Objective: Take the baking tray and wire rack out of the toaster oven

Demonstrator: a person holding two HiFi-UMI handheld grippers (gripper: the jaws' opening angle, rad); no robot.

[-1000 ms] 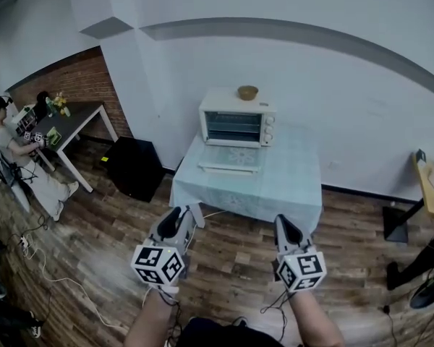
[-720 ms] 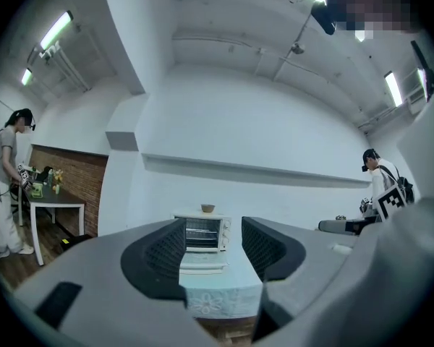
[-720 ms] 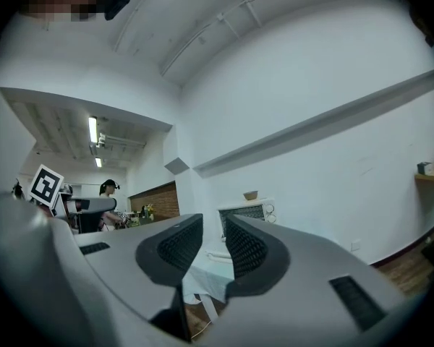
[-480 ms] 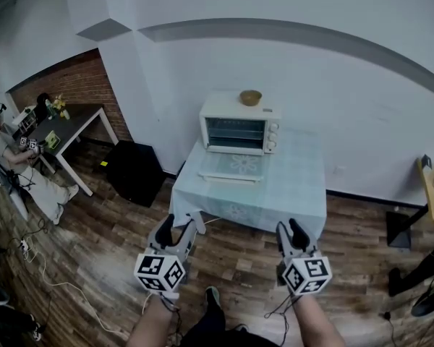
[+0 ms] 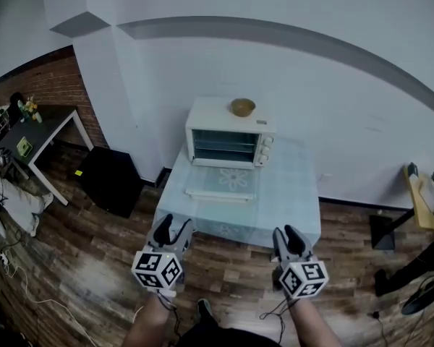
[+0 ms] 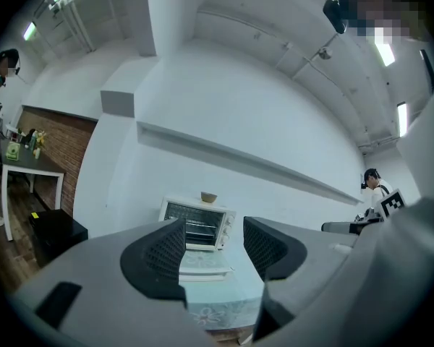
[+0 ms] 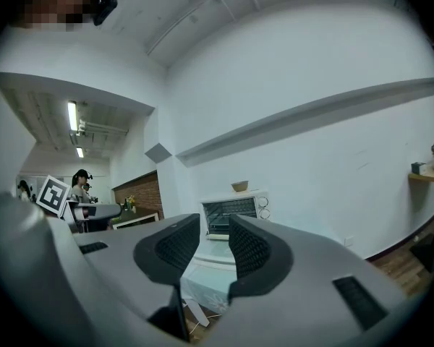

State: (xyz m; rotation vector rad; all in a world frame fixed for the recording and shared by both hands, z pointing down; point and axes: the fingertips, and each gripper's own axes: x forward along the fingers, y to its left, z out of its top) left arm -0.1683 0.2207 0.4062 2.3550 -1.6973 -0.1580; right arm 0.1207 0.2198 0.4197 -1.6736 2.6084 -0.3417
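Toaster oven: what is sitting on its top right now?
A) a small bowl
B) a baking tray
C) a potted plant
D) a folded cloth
A: the head view shows a small brownish bowl standing on the white top of the toaster oven, toward its right half.

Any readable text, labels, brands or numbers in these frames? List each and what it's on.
No legible words or numbers anywhere.
Left cube and right cube: black-and-white square marker patterns only, no characters.
Toaster oven: any print by its knobs is too small to read.
Yellow sticker on the black box: too small to read.
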